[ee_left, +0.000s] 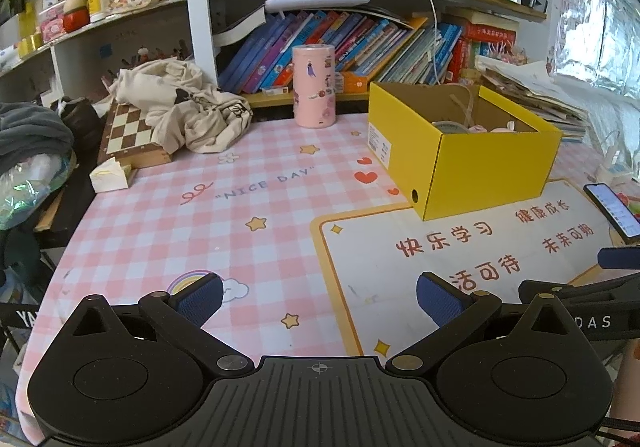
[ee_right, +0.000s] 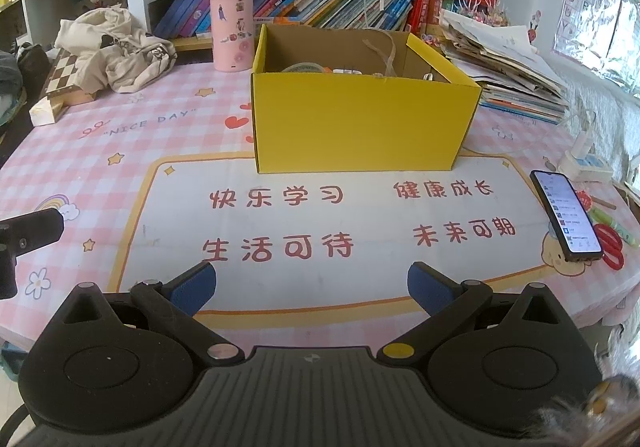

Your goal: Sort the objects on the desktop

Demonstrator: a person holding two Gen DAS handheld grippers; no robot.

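Note:
An open yellow cardboard box (ee_left: pixel 464 151) (ee_right: pixel 360 123) stands on the pink checked desk mat (ee_left: pixel 200 215) (ee_right: pixel 120 143). Inside it I see a tape roll (ee_left: pixel 450 126) (ee_right: pixel 302 68) and a few small items, partly hidden by the walls. My left gripper (ee_left: pixel 320 297) is open and empty, low over the mat in front and left of the box. My right gripper (ee_right: pixel 312 287) is open and empty, over the white panel with red characters, in front of the box.
A pink cylindrical tin (ee_left: pixel 314 85) (ee_right: pixel 233 29) stands behind the box. A chessboard (ee_left: pixel 128 135) under a crumpled cloth bag (ee_left: pixel 188 107) lies at the left. A lit phone (ee_right: pixel 566 215) and red rings (ee_right: pixel 612 247) lie at the right. Paper stacks (ee_right: pixel 516 75) and bookshelves sit behind.

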